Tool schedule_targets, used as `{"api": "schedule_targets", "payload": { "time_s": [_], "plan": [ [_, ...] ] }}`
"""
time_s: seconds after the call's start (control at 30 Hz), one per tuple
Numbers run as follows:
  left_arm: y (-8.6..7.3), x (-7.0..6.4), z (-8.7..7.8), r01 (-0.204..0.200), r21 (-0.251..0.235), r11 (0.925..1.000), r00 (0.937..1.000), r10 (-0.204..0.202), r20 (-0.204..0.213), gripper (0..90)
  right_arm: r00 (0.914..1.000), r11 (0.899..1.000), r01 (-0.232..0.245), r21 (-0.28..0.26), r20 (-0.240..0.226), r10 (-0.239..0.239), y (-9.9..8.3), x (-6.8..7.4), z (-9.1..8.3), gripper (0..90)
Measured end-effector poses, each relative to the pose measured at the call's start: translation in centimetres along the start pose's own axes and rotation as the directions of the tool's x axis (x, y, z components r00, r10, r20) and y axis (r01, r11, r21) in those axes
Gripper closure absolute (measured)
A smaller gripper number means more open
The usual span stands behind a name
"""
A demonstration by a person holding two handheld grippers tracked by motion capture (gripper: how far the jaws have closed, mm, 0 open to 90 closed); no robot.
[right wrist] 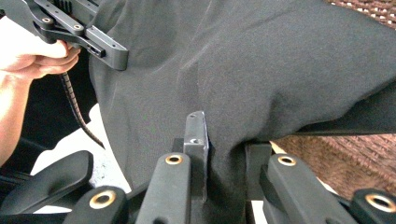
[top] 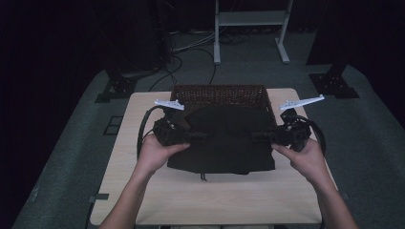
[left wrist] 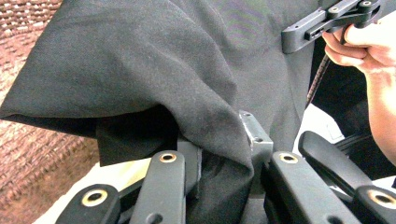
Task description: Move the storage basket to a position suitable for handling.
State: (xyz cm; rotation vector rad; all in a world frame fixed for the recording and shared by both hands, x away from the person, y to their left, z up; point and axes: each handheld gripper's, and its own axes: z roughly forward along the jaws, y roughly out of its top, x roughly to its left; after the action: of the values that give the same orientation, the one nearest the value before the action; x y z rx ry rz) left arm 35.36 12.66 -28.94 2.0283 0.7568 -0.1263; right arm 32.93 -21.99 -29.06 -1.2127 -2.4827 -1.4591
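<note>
Near the tabletop's far edge, our left gripper point(top: 199, 137) and right gripper point(top: 256, 136) pinch the black cloth point(top: 224, 138); uneven pulling could catch it on the basket point(top: 217, 93).

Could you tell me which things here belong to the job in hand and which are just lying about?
In the job: black cloth, left gripper, right gripper, both shut on it; wicker basket it overhangs.
Lying about: white frame, floor cables.
</note>
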Motion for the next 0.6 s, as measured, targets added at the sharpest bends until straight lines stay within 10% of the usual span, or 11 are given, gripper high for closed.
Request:
{"api": "schedule_targets", "payload": {
  "time_s": [0.6],
  "plan": [
    [3.4,0.9,-1.7,0.006,-0.016,0.9999,0.9996,-0.007,-0.027,73.6,1.0000,1.000,0.003,-0.012,-0.001,-0.003,3.9,-0.3,-0.4,76.0]
  ]
}}
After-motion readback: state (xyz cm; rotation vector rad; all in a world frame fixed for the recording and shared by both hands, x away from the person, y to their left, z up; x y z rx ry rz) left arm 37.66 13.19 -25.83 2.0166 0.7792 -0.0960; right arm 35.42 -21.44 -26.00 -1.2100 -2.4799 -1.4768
